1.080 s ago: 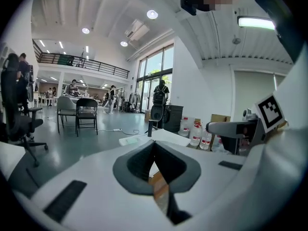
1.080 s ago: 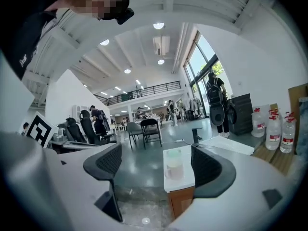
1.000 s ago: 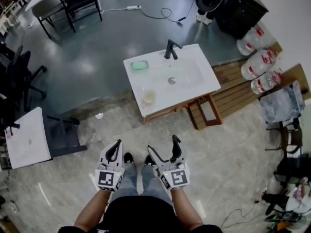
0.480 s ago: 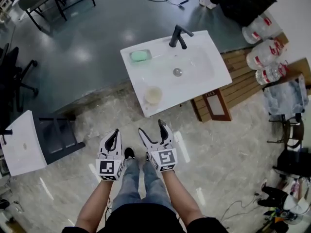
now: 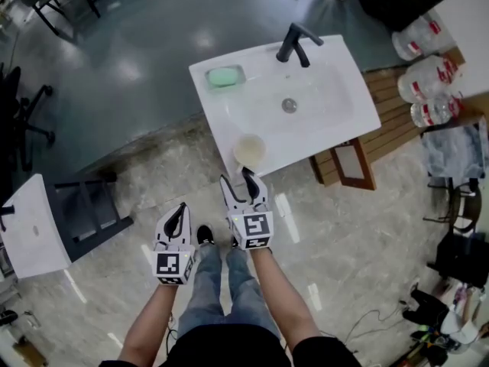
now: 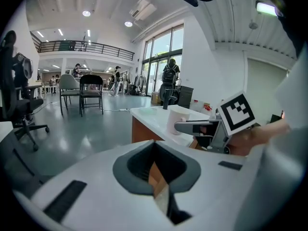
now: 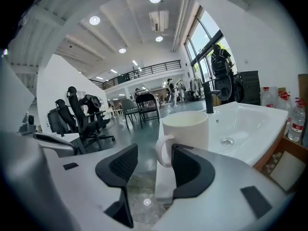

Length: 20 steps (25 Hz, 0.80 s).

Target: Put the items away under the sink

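A white sink (image 5: 336, 125) with a black faucet (image 5: 298, 43) stands ahead of me. A cream mug (image 5: 249, 150) sits on the sink's near left corner, and a green soap bar (image 5: 225, 76) lies at its far left. My right gripper (image 5: 237, 179) is open just short of the mug. In the right gripper view the mug (image 7: 186, 128) stands right past the right gripper (image 7: 149, 165), its handle in line with the gap. The left gripper (image 5: 177, 211) is shut and empty, lower and to the left. From the left gripper (image 6: 156, 177), the mug (image 6: 177, 120) shows ahead.
A wooden frame (image 5: 353, 163) leans at the sink's right side, beside a wooden pallet (image 5: 390, 109) carrying big water bottles (image 5: 426, 71). A white table (image 5: 30, 232) and a dark stand (image 5: 92, 209) are at my left. Office chairs stand further off.
I have come closer to the sink. The right gripper has moved forward up to the mug at the sink's corner, staying open. The left gripper stays shut and low.
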Tool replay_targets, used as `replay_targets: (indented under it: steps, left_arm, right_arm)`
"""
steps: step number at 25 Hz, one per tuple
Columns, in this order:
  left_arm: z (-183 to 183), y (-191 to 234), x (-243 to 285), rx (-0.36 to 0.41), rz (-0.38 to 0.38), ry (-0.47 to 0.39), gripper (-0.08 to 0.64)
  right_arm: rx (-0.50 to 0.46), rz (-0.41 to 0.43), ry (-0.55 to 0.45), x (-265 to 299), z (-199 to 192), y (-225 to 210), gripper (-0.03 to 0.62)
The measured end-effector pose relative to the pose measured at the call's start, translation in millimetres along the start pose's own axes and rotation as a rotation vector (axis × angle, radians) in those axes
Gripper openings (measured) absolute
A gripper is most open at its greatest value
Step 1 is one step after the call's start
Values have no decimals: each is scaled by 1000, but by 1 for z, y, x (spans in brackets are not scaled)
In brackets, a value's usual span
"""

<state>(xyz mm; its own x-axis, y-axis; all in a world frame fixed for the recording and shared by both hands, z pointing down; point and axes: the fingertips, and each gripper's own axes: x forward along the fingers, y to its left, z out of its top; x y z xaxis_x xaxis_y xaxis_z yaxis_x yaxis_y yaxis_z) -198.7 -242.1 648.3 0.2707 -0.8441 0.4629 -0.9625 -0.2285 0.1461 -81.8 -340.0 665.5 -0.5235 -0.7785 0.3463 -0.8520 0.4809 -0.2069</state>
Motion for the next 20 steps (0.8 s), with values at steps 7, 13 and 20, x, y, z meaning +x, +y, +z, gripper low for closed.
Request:
replay_targets:
  steps: [7,13,20]
  left_arm:
    - [-13,4,5,-3,-4,32,5]
    - [-17,5,8,-1,-7,38,5]
    - [-8,1,2,20,-10,37,5]
  right_arm:
    - [-26,-36,14,10,-5,-2,71]
    - [-188,6,-3,10,-1,3,48]
    - [-296,76,-26,-3,-3,21,40]
